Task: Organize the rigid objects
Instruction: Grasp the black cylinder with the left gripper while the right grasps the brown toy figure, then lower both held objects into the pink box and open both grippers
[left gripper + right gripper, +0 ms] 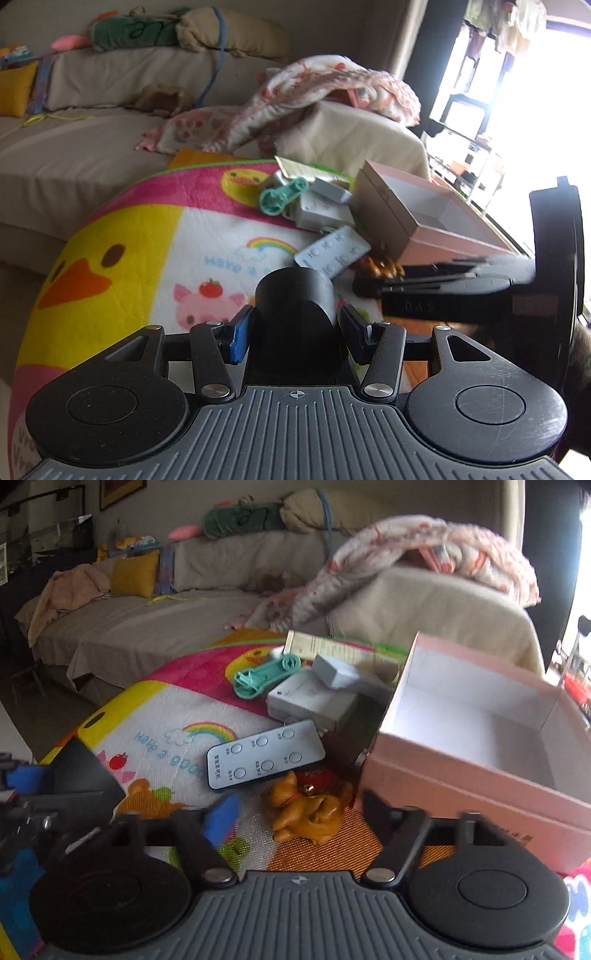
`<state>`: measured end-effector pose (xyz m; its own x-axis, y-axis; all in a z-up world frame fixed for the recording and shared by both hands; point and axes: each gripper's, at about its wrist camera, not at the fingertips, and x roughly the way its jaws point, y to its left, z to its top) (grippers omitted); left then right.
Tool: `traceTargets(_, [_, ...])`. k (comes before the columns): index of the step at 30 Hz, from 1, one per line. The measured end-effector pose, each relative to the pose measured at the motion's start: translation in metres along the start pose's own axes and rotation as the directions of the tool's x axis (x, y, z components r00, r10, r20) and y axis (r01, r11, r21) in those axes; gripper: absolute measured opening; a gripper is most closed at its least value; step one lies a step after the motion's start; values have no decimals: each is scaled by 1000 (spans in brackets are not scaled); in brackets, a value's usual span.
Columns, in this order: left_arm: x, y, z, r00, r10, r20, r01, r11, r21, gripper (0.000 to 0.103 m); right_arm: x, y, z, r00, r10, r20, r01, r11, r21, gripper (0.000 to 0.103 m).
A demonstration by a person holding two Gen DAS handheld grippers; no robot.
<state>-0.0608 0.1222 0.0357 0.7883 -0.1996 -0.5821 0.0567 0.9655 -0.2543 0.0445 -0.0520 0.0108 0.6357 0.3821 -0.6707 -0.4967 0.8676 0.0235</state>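
Observation:
My left gripper (pixel 295 328) is shut on a black cylinder (pixel 295 306) and holds it above the cartoon blanket. My right gripper (pixel 299 812) is open, its fingers on either side of a brown animal figurine (pixel 306 812) that lies on the blanket; it also shows in the left wrist view (pixel 380 267). A pale blue remote (pixel 264 755) lies just beyond the figurine. An open pink box (pixel 480 738) with a white inside stands to the right. A teal clip (pixel 266 675), a white box (pixel 314 701) and a grey piece (pixel 340 674) lie behind the remote.
The colourful blanket (pixel 159 731) covers the work surface. A grey sofa (pixel 147 620) with cushions and a floral quilt (pixel 424 550) stands behind. The right gripper's body (pixel 480 291) reaches in from the right in the left wrist view. A bright window is at far right.

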Motion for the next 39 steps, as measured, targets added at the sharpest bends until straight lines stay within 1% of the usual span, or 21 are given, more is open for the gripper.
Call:
traceTargets(2, [-1,-9,-5,999,-33,-22,34,999,42,56,-8,-4,-2,1000,14,-7,-14,1000,-2,50])
traceTargets(6, [-2,-37,-10,990,-124,-70,133,980,147,56,-54,-22,-18,999,28,26,-28,999,-16,50])
traceTargets(9, [-2,-59,1,973,-217,-73,227,959,170,56,-96,-43,-33,997,-23,79,25,999,-25,50])
traceTargets(11, [1,-76,22,961,-273,-48,277,940,197,56,-120,-59,-38,991,-68,114,69,998,-10,50])
traceTargets(13, [7,-96,49,950,-313,-3,305,923,236,56,-141,-74,-40,981,-112,161,112,994,10,50])
traceTargets(16, [31,-127,98,935,-345,82,311,908,280,56,-161,-88,-34,951,-183,249,186,983,14,50])
traceTargets(17, [47,-136,115,932,-352,86,318,908,271,56,-163,-93,-29,941,-203,269,205,979,23,50])
traceTargets(19, [86,-148,143,937,-346,40,329,918,223,56,-160,-102,-10,922,-228,313,226,973,43,50])
traceTargets(20, [106,-151,153,944,-330,25,319,928,195,56,-155,-106,-2,912,-235,337,232,971,50,50])
traceTargets(21, [121,-154,158,953,-303,24,293,938,186,56,-147,-112,8,899,-245,363,238,969,64,54])
traceTargets(22, [135,-154,160,962,-271,22,262,946,189,54,-138,-118,16,892,-261,368,247,965,85,61])
traceTargets(23, [142,-153,161,969,-246,19,238,951,196,54,-130,-122,22,894,-274,354,253,962,104,76])
traceTargets(24, [145,-150,159,972,-234,20,225,953,202,54,-123,-127,25,902,-273,335,244,961,127,78])
traceTargets(26, [139,-132,151,970,-241,29,232,954,189,54,-116,-132,18,928,-214,304,175,973,149,78])
traceTargets(27, [133,-121,146,970,-239,35,229,957,179,54,-115,-131,7,939,-179,293,140,979,150,78])
traceTargets(28, [130,-111,139,973,-225,40,216,961,171,54,-114,-129,-3,945,-166,283,127,980,151,78])
traceTargets(32, [110,-57,108,983,-175,51,168,978,123,54,-111,-117,-47,950,-183,254,139,974,180,80])
traceTargets(33, [107,-46,101,984,-171,48,165,980,110,54,-111,-114,-56,955,-174,239,131,974,183,80])
traceTargets(35, [100,-25,87,985,-166,41,163,984,77,54,-110,-108,-69,972,-119,202,83,980,178,80])
traceTargets(37, [95,-14,75,984,-175,28,173,982,72,54,-108,-104,-77,979,-66,191,28,980,197,80])
traceTargets(39, [94,-14,67,986,-168,-1,166,978,128,54,-106,-97,-83,981,-30,190,-8,980,200,80])
